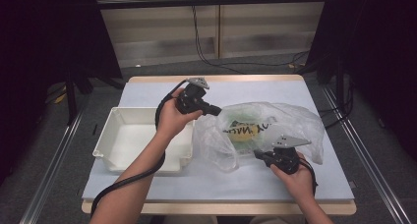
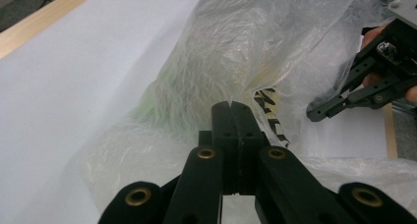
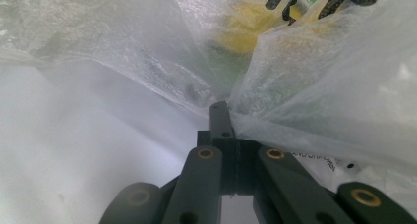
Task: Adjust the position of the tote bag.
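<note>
Overhead, a white tray (image 1: 123, 135) sits beside the plastic bag (image 1: 275, 121); both grippers' jaws pinch its film.

The right gripper (image 3: 222, 108) has its black jaws pinched together on a fold of the clear plastic bag (image 3: 314, 86). Something yellow (image 3: 246, 27) shows blurrily inside.

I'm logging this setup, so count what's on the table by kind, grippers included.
Grippers: 2, left gripper, right gripper
Plastic bags: 1, plastic bag
Trays: 1, white tray
Yellow things inside the bag: 1, yellow thing
Total: 5
</note>
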A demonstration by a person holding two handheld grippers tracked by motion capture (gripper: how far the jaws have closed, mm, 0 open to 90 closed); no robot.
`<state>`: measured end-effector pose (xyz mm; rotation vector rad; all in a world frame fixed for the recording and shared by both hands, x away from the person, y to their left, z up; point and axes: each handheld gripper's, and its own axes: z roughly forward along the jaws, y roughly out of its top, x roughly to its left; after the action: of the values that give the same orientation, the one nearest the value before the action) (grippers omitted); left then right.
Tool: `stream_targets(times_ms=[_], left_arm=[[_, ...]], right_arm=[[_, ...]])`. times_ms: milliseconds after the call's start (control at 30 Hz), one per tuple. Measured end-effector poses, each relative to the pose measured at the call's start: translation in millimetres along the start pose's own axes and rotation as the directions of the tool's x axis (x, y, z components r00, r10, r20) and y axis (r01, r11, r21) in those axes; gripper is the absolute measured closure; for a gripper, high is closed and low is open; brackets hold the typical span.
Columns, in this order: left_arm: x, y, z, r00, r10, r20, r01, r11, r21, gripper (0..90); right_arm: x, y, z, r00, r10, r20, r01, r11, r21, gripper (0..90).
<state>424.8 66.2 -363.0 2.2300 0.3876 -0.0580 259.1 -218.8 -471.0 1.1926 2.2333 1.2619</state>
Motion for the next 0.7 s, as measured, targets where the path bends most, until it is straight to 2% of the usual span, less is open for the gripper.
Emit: stream_targets(times_ms=[100, 233, 267, 300, 533, 567, 600, 700], left_arm=[[-0.1, -0.9, 0.3, 1.0, 0.003, -0.003, -0.003, 1.0, 0.004, 90.0], [2.9, -1.2, -0.6, 0.9999, -0.008, -0.015, 0.008, 1.0, -0.005, 90.0], [5.6, -1.1, -0.9, 1.0, -0.008, -0.006, 0.008, 1.0, -0.004, 90.0], [5.5, -0.8, -0.6, 0.9997, -0.024, -0.011, 0.023, 0.9997, -0.008, 90.0], [16.2, 4.8, 3.6, 0.9997, -0.023, -0.005, 0.023, 0.9997, -0.006, 90.0], [16.9, 5.9, 5.3, 0.9991, -0.042, -0.002, 0.042, 0.999, -0.016, 90.0], [19.9, 7.3, 5.8, 0.9996, -0.03, 0.001, 0.03, 0.9996, -0.003, 90.0], [25.7, 10.1, 10.1, 0.999, -0.046, -0.001, 0.046, 0.999, -0.003, 90.0]], right_arm=[[2.9, 1.6, -0.3, 0.9999, -0.01, -0.003, 0.01, 1.0, -0.013, 90.0], [8.1, 1.7, 1.5, 0.9993, -0.032, -0.021, 0.032, 0.999, 0.004, 90.0], [8.5, 0.9, 1.9, 0.9992, -0.033, -0.022, 0.033, 0.999, 0.003, 90.0], [8.5, -0.6, 2.0, 0.9993, -0.032, -0.021, 0.032, 0.999, 0.007, 90.0], [5.9, -4.6, 3.0, 0.9995, -0.025, -0.018, 0.025, 1.0, 0.011, 90.0], [5.6, -4.7, 3.3, 0.9994, -0.03, -0.018, 0.031, 0.999, 0.013, 90.0], [5.5, -5.0, 3.5, 0.9994, -0.032, -0.015, 0.032, 0.999, 0.014, 90.0], [4.4, -5.8, 4.0, 0.9995, -0.027, -0.019, 0.027, 1.0, 0.015, 90.0]])
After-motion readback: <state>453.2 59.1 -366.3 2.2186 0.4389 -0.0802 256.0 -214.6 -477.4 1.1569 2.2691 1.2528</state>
